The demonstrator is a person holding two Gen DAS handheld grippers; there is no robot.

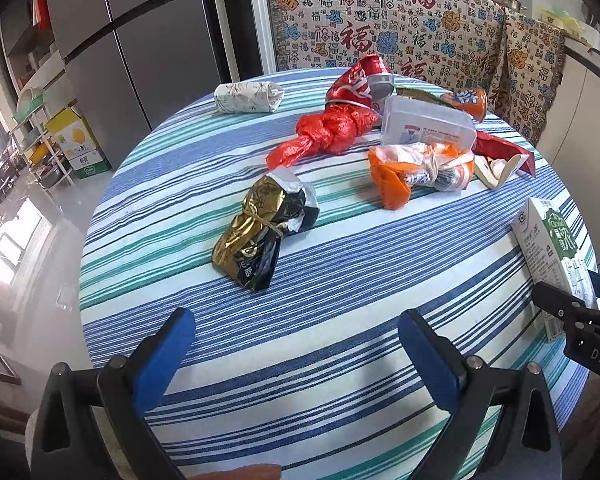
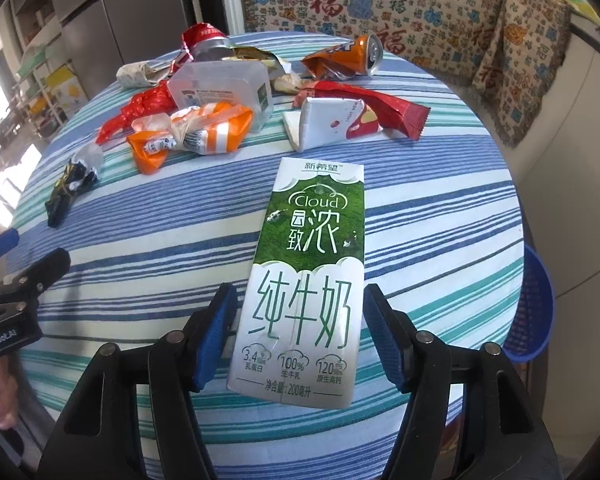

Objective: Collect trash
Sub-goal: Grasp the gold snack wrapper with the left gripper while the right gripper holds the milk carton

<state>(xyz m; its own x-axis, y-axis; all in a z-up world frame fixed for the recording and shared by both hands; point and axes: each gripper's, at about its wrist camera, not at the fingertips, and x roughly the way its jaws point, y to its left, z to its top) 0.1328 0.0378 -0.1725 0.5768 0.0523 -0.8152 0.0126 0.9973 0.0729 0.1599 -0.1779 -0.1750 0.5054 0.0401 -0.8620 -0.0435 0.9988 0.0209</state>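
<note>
The right gripper [image 2: 298, 334] has its blue pads [image 2: 216, 336] on either side of a green-and-white milk carton [image 2: 308, 272]. The left pad sits at the carton's edge and the right pad just beside the other edge – whether they press on it or only flank it I cannot tell. The carton lies lengthwise between the fingers, its top pointing away over the striped tablecloth [image 2: 440, 216]. Seen from the left wrist camera, the same carton [image 1: 552, 248] is at the right edge of the table with the right gripper's black fingers around its lower end.

The left gripper [image 1: 296, 354] is spread wide with nothing between its pads, only bare striped cloth below.

Beyond it lies a gold-and-black crumpled wrapper [image 1: 260, 232]. Farther back are a knotted red plastic bag [image 1: 328, 132], an orange-and-white bag bundle [image 1: 416, 172], a clear plastic tub [image 1: 424, 124], a white folded carton [image 2: 324, 120] and a red wrapper [image 2: 380, 108] touching it. An orange can [image 2: 352, 56] lies on its side near the far rim, and a paper-wrapped bundle [image 1: 248, 98] sits apart at the far left.

A blue mesh basket [image 2: 534, 304] stands just beside the table's right edge – lower than the tabletop.
</note>
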